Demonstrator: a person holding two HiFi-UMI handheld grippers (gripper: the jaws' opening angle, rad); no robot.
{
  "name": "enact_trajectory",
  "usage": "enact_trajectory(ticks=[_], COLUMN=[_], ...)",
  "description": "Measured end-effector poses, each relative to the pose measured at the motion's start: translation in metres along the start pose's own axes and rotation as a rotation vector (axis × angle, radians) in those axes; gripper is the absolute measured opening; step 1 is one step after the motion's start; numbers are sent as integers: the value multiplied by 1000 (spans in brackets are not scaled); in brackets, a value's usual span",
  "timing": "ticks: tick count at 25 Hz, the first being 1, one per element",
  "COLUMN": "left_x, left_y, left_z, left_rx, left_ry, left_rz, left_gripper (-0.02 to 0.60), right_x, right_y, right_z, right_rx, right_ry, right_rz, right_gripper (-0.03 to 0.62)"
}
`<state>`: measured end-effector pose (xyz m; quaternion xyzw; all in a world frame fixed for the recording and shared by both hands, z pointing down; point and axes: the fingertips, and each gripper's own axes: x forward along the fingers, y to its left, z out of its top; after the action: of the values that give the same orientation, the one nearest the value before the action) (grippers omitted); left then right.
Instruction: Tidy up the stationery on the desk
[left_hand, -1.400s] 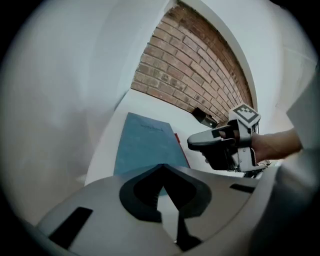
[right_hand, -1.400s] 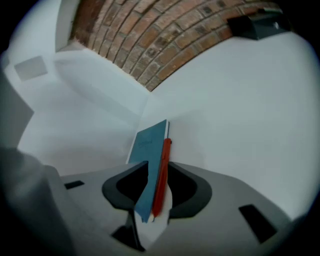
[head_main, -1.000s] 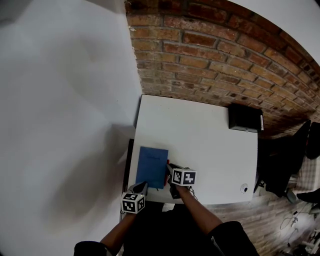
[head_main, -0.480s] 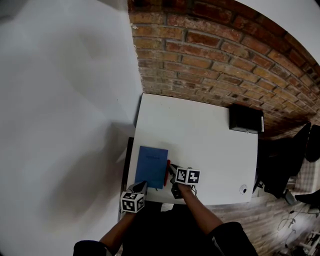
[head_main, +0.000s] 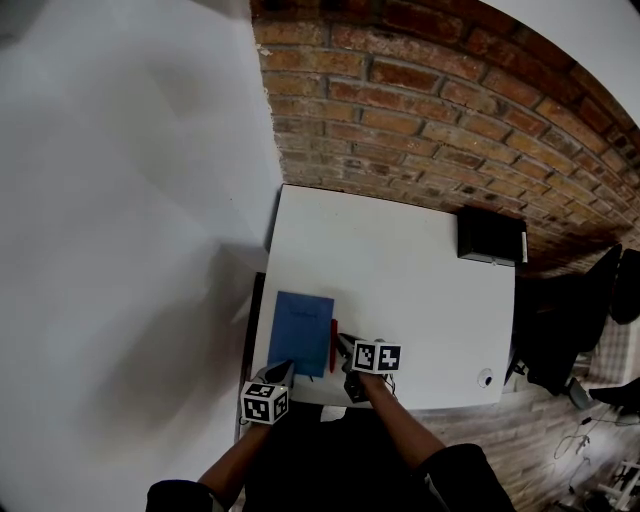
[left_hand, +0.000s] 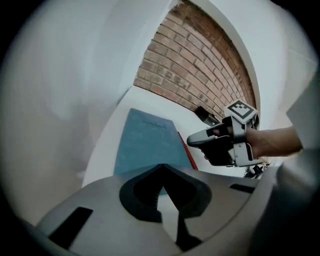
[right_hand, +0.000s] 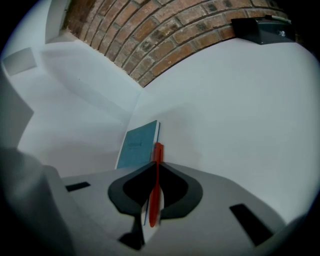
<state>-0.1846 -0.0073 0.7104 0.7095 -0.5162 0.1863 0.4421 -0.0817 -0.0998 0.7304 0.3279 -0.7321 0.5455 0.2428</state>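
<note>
A blue notebook (head_main: 302, 333) (left_hand: 147, 142) (right_hand: 138, 142) lies flat at the front left of the white desk (head_main: 410, 270). A red pen (head_main: 334, 344) (right_hand: 156, 186) runs along the notebook's right edge, and my right gripper (head_main: 347, 350) (right_hand: 157, 172) is shut on it, holding it just above the desk. My left gripper (head_main: 279, 374) (left_hand: 161, 169) sits at the notebook's near edge with its jaws closed together and nothing between them. In the left gripper view the right gripper (left_hand: 222, 142) hangs to the right of the pen (left_hand: 187, 150).
A black box (head_main: 491, 237) (right_hand: 265, 29) stands at the desk's far right against the brick wall (head_main: 430, 110). A small round white object (head_main: 486, 378) lies near the front right edge. A white wall runs along the desk's left side.
My right gripper has drifted slightly to the right and toward me with the red pen. The left gripper and the notebook have barely moved.
</note>
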Motion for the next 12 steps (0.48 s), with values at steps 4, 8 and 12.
enact_trajectory(ticks=[4, 8, 12], left_x=[0, 2, 3], left_y=[1, 0, -2], left_z=[-2, 0, 0], left_rx=[-2, 3, 6], left_ry=[5, 3, 5], left_rz=[1, -4, -6], left_gripper=[14, 14, 13], right_x=[-8, -9, -8], right_y=[4, 10, 9], right_z=[-20, -38, -47], right_rx=[1, -35, -50], right_ry=[47, 91, 102], right_rz=[51, 78, 63], right_gripper=[32, 32, 32])
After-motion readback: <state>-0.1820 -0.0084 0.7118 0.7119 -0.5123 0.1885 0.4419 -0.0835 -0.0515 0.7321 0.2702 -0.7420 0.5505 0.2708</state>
